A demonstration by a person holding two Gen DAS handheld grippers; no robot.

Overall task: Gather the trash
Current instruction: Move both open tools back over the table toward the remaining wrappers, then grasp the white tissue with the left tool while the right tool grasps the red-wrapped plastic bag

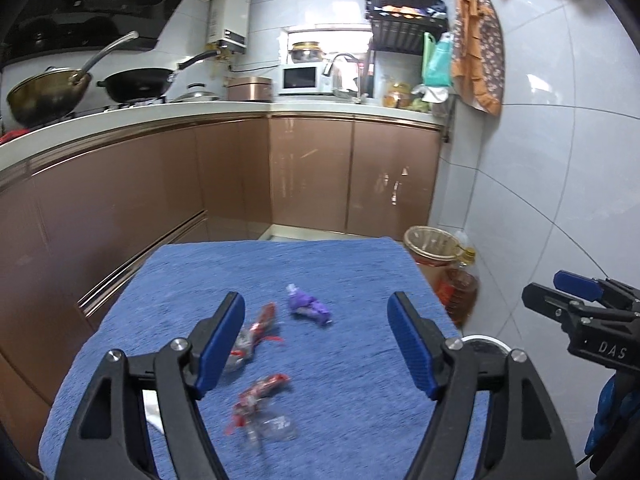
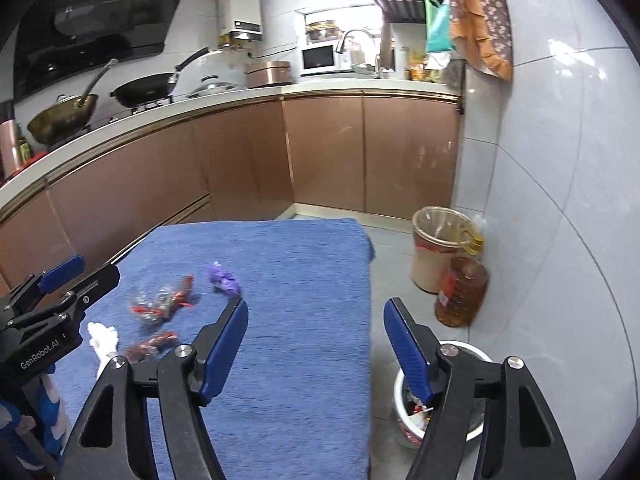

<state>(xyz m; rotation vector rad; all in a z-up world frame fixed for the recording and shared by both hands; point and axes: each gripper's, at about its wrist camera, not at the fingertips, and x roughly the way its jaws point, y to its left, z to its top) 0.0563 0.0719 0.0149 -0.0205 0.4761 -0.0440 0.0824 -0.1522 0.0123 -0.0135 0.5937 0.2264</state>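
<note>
Left gripper jaws spread, empty, above the near red wrapper; second red wrapper and purple wrapper lie farther on the blue towel. Right gripper spread, empty, over the towel's right edge. Risk: thin crinkly wrappers slipping, or pads snagging towel pile. Only the right view shows the white bin contents and white tissue.

My left wrist camera sits low over the blue towel, facing 12 o'clock toward the cabinets; the right gripper shows at 3 o'clock. My right wrist camera looks the same way from farther right, over the towel's edge. Both views share the towel, the wrappers, counter and bin.
</note>
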